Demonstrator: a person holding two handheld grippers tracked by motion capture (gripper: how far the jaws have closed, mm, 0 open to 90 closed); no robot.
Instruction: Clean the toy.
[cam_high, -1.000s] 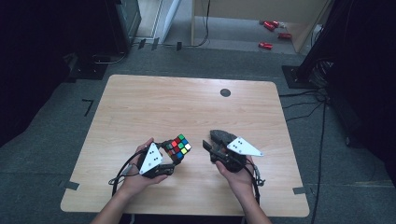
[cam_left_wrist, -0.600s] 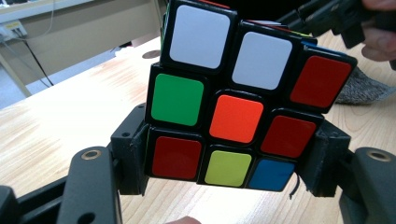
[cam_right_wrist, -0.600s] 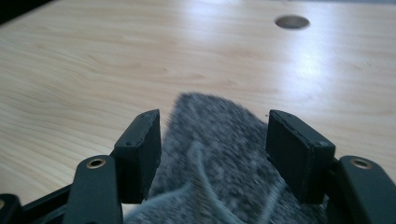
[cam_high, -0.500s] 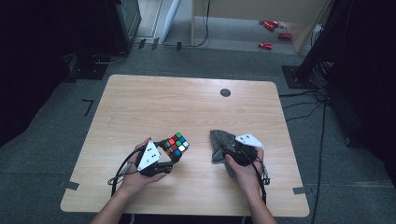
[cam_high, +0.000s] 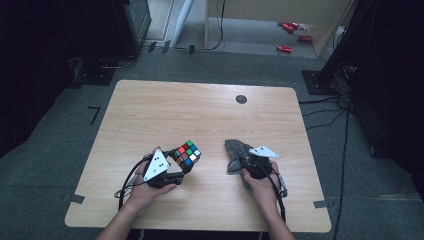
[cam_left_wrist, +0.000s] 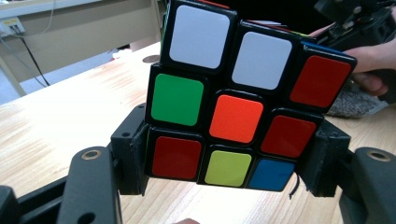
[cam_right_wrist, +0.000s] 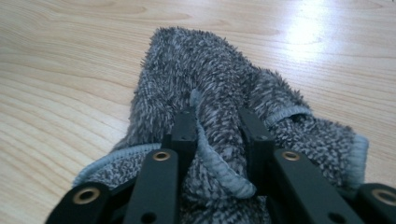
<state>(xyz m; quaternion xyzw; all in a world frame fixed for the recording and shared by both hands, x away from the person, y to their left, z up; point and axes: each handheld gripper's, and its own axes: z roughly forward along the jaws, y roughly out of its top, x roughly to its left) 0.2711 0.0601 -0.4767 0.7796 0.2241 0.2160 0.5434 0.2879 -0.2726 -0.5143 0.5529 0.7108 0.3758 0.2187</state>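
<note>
A scrambled colour cube (cam_high: 186, 153) is held a little above the wooden table (cam_high: 200, 110) at the front left, with my left gripper (cam_high: 181, 162) shut on its lower layer. In the left gripper view the cube (cam_left_wrist: 233, 98) faces the camera with white, red, green and orange tiles, and the pads (cam_left_wrist: 133, 158) press its two sides. A grey fluffy cloth (cam_high: 234, 149) lies bunched at the front right. My right gripper (cam_high: 243, 161) is down on it, and its jaws have just been closing. They now pinch a fold of the cloth (cam_right_wrist: 205, 74) between the fingers (cam_right_wrist: 186, 128).
A small black round mark (cam_high: 241, 99) sits near the table's far edge. Beyond the table, red objects (cam_high: 287, 48) lie on the floor by a wooden panel. Cables trail from both grippers toward the front edge. Dark equipment stands at both sides.
My right gripper has sunk onto the grey cloth and closed on a fold of it. The left gripper and the cube have stayed in place.
</note>
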